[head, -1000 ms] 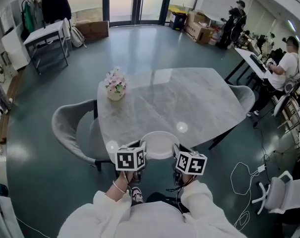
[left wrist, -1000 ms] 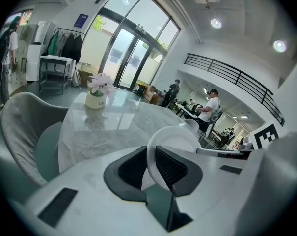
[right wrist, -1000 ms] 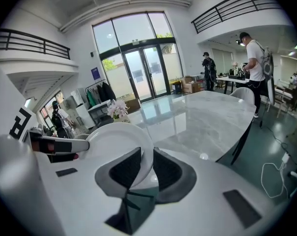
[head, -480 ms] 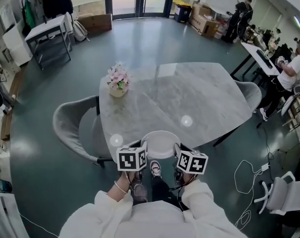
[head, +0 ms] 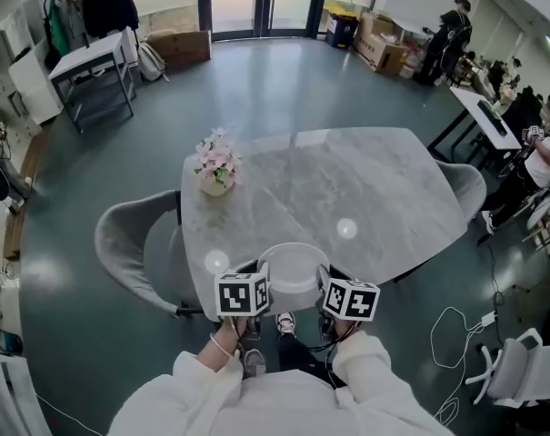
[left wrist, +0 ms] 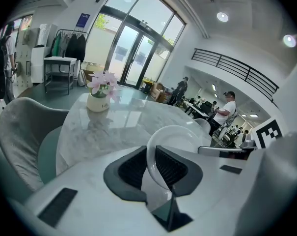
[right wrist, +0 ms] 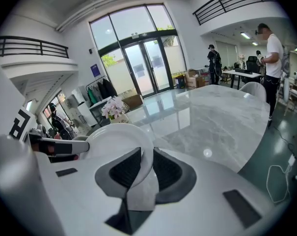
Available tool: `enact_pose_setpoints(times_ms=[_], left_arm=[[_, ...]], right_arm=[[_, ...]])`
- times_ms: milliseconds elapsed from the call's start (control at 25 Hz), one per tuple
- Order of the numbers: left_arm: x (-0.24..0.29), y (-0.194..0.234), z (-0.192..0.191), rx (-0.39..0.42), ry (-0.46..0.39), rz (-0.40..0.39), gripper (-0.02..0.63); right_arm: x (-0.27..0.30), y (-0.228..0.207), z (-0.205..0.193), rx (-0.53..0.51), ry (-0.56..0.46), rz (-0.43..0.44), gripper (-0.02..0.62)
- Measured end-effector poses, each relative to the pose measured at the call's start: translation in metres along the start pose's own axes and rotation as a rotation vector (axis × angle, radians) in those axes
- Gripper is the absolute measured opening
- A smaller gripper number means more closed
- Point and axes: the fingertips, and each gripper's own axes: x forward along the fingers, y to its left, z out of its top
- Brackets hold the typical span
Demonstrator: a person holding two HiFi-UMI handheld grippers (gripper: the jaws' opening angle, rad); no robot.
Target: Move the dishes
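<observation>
Clamping white plate [head: 293,269] level, face up: left hand-held gripper [head: 261,271], right hand-held gripper [head: 325,275], opposite rims.

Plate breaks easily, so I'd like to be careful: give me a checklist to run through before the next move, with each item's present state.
1. Left tongs shut on the plate rim: ok.
2. Right tongs shut on the opposite rim: ok.
3. Plate held level: cannot tell.
4. Plate above the table's near edge: ok; whether it touches the top: cannot tell.
5. Bare tabletop ahead of the plate: ok.
6. Vase well away, at the far left of the table: ok.
</observation>
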Motion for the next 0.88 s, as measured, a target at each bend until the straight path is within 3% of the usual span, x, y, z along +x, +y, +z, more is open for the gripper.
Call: enact_pose_setpoints(times_ms=[280, 880], left_arm=[[0.033, -0.006, 0.027, -0.012, -0.001, -0.011, 0.06], [0.083, -0.004, 0.064, 0.005, 0.008, 0.042, 0.061]], right_arm=[[0.021, -0.019, 0.03, -0.009, 0.01, -0.004, 0.129], [0.063, -0.047, 0.069, -0.002, 0.023, 0.022, 0.129]])
